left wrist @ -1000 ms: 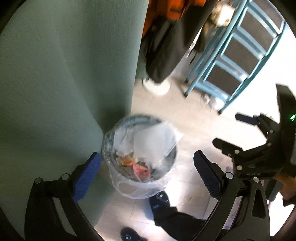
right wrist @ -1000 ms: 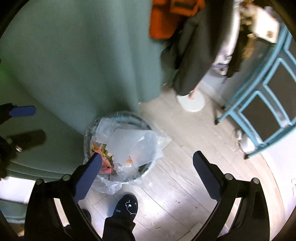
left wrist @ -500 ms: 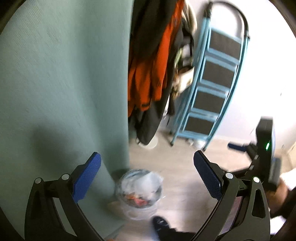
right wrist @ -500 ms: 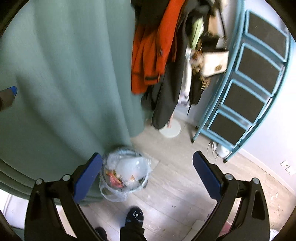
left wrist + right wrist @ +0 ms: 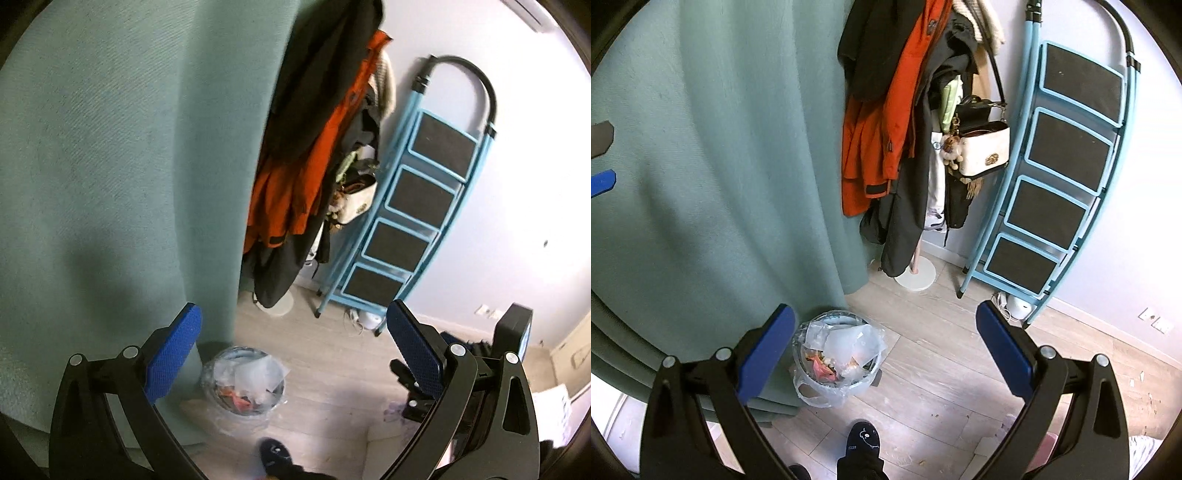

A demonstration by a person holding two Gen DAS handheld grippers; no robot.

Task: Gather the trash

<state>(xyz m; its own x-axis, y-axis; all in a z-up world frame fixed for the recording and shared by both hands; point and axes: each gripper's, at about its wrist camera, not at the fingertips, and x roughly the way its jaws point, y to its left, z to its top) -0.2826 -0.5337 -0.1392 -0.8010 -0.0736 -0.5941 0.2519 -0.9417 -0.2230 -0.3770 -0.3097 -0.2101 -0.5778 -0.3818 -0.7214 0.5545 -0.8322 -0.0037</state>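
Against the far side of the room we log the big fixtures first: the green curtain fills the left half of both views, the blue stepladder leans on the pale wall, and coats hang between them, an orange jacket foremost with a white handbag beside it.

Change noted: a second ago both cameras looked almost straight down into the bin from close above. Now both have pulled up and back, and the whole corner is in frame. We read this as a retreat after a drop, not an approach.

Down on the wood floor, the trash bin stands just beside the curtain hem, lined with a clear bag and filled with plastic film and orange-red scraps. It sits low in both views, near the person's dark slipper.

Left gripper: blue pads spread wide, nothing between them. Right gripper: same, wide and empty. The right one also shows at the lower right edge of the left view, apart from the bin.

Our judgement: this piece of trash is delivered. Small pale flecks lie on the floor at right, too small to identify; they may be next. Otherwise the bag itself may need lifting out.
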